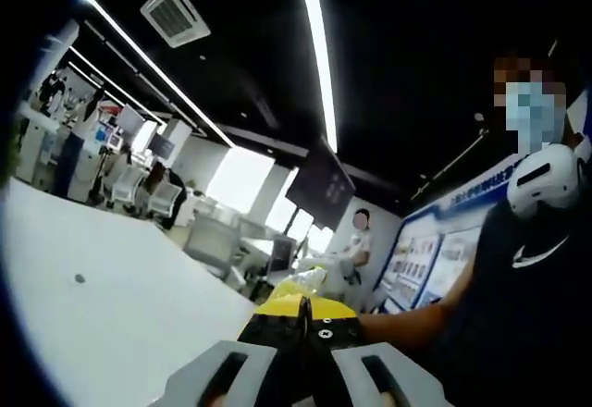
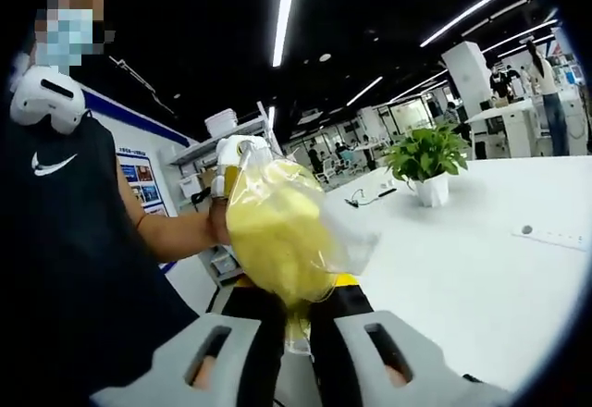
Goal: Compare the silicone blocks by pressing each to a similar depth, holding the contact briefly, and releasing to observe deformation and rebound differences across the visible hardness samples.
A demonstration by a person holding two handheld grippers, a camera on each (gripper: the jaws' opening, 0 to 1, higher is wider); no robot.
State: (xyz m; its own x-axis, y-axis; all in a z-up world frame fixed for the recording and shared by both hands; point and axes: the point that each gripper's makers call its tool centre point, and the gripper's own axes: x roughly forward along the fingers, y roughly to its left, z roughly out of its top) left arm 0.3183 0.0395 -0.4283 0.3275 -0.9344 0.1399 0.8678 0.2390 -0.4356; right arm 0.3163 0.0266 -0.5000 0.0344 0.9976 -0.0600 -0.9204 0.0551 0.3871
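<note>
right tool point(image 2: 296, 328) grips yellow bag point(image 2: 277, 231) | shirt point(image 2: 55, 240): swoosh logo

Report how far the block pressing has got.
Done: nothing visible; no block lies pressed on the table. In hand: the right gripper is shut on a clear bag of yellow pieces, which a hand holds from above. The left gripper looks shut. Left: every press, hold and release.

We see a potted plant point(image 2: 426, 164) standing on the white table point(image 2: 481, 268), and ceiling light strips point(image 1: 317, 46) overhead.
</note>
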